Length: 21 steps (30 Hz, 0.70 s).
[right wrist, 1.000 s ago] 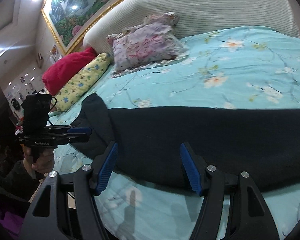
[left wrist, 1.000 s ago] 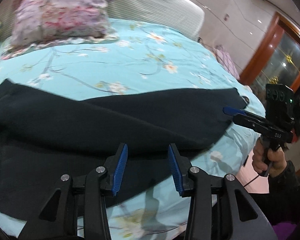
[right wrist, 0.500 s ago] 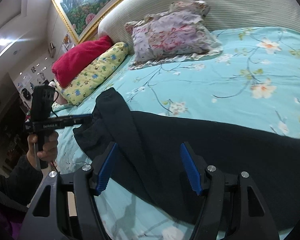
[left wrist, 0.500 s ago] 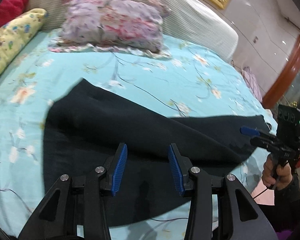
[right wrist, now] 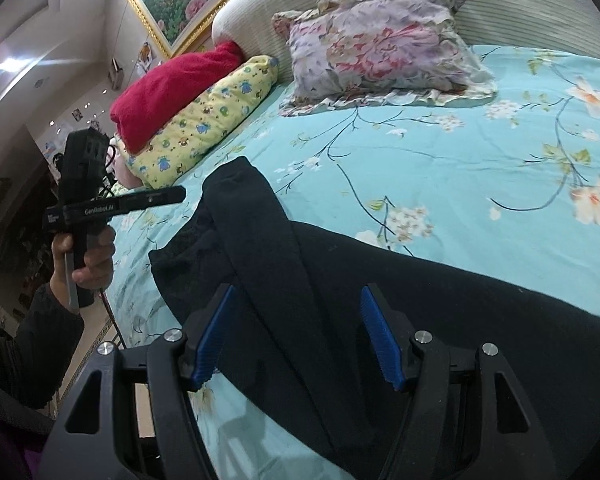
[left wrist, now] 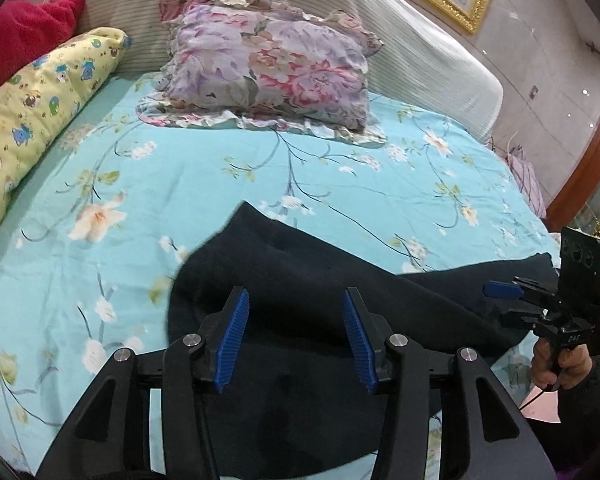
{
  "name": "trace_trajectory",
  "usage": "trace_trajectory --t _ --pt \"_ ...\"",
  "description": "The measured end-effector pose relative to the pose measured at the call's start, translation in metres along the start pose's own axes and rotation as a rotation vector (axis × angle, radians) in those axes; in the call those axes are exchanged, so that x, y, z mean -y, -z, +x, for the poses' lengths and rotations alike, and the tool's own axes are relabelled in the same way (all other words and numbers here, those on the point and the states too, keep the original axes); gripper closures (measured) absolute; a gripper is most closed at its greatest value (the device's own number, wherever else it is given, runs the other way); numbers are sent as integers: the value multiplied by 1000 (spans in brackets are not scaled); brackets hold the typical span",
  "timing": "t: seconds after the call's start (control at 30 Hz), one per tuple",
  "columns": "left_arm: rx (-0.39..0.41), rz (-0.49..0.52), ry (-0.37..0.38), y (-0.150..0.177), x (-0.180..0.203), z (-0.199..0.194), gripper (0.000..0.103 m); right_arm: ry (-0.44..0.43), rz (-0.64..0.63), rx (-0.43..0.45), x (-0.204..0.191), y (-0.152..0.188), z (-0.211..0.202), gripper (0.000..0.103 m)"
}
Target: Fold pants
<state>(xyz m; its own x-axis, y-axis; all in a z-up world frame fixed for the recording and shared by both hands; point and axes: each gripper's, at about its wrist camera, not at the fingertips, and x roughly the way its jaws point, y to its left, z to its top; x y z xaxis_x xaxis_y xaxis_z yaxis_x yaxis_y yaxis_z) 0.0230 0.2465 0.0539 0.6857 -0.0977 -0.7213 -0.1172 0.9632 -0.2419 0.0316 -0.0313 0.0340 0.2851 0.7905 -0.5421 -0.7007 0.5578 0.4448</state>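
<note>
Black pants lie flat along the near edge of the bed, one leg folded over the other; they also show in the right wrist view. My left gripper is open and empty, hovering above the pants' left end. My right gripper is open and empty above the pants' middle. Each gripper shows in the other's view: the right gripper at the far right end of the pants, the left gripper beside their left end.
A turquoise floral bedsheet covers the bed. A floral pillow lies by the striped headboard. A yellow bolster and a red cushion lie at the bed's left side. A wooden door frame is at the right.
Both grippers have swung leftward along the pants, toward their left end. Both stay open and empty. The pants have not moved.
</note>
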Motion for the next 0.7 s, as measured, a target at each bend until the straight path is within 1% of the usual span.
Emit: trace_trajectory --t 0.1,0.17,0.2,0.27,0.33,0.37,0.43,0.53,0.63,0.67,0.7 --pt "-4 16 -4 -15 -10 4 47 -1 -10 -19 -1 -4 8 37" --pt "-31 33 15 -27 -17 13 46 -4 -17 -36 -1 -7 14 37" --pt "-43 41 8 -33 -20 18 45 -6 -21 -48 -1 -9 18 37" --pt "-79 63 22 -43 -26 30 40 -8 -24 -68 1 -13 24 37" --pt "-128 74 27 -55 -35 47 40 -15 -24 -82 2 -15 29 37" --pt "-163 72 46 -60 -41 57 38 -19 -24 -89 2 -16 31 37" --pt "-224 44 73 -65 -53 77 38 -20 -24 -106 4 -18 35 37" --pt "-307 16 116 -65 -64 99 38 -36 -22 -124 6 -20 42 37" --pt "-333 -1 147 -61 -66 105 38 -56 -28 -141 6 -22 48 37" --pt "-334 1 161 -60 -65 105 40 -60 -30 -145 5 -22 49 37" --pt "-329 7 174 -58 -63 102 45 -68 -33 -148 5 -22 51 37"
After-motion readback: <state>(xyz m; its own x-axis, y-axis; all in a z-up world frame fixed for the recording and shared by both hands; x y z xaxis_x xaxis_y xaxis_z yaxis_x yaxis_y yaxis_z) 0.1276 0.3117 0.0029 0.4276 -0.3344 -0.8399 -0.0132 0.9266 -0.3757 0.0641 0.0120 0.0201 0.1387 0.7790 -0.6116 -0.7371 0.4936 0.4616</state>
